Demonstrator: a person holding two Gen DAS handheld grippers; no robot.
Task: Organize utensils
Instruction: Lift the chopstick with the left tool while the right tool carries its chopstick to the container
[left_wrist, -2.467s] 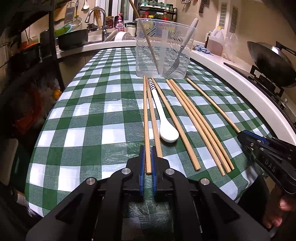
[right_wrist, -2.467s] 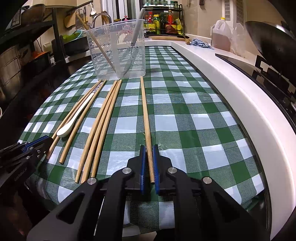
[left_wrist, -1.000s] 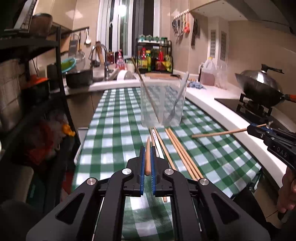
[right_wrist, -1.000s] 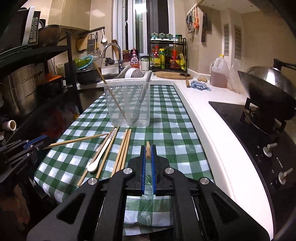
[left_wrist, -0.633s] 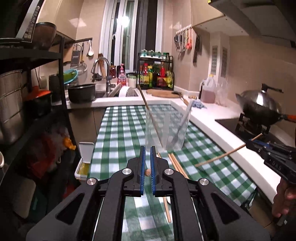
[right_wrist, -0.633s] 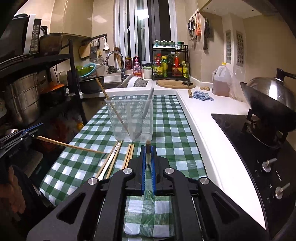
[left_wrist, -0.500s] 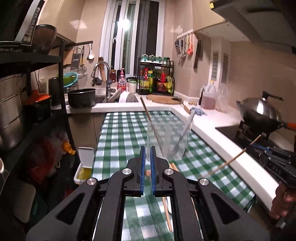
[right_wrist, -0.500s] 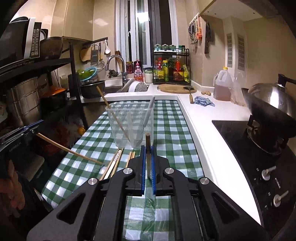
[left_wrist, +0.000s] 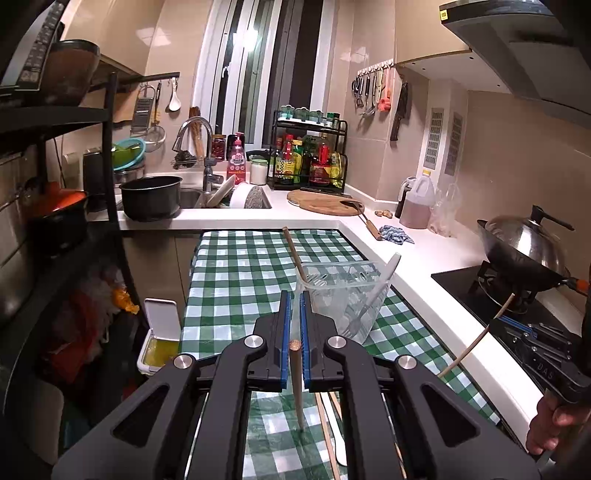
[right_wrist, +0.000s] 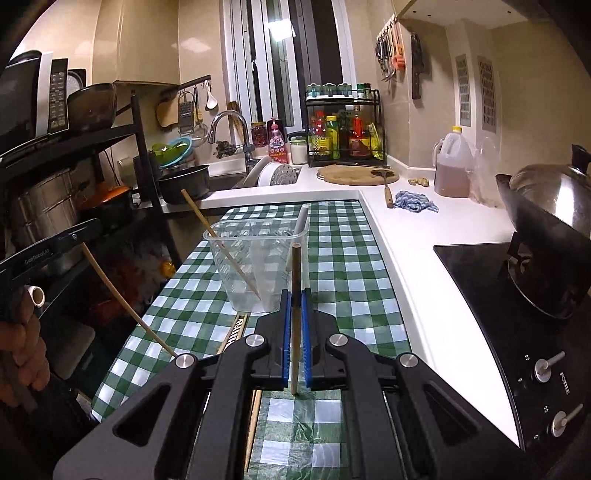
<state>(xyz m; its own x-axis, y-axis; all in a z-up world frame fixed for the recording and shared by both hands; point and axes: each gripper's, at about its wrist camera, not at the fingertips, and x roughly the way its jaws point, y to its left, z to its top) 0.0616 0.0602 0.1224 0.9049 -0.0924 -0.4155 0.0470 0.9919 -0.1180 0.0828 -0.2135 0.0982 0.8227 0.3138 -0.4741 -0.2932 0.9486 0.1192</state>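
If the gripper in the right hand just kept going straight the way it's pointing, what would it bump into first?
Most likely the clear plastic container, which stands straight ahead of the right gripper on the checked tablecloth. The chopstick clamped in it would probably touch the near wall first, though depth is hard to judge here.

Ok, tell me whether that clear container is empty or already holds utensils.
Not empty. The clear container stands upright on the checked cloth, with one wooden chopstick and a white-handled fork leaning inside it.

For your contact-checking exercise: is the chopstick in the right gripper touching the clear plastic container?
Cannot tell. In the right wrist view the chopstick overlaps the container in line of sight; no contact or gap shows plainly.
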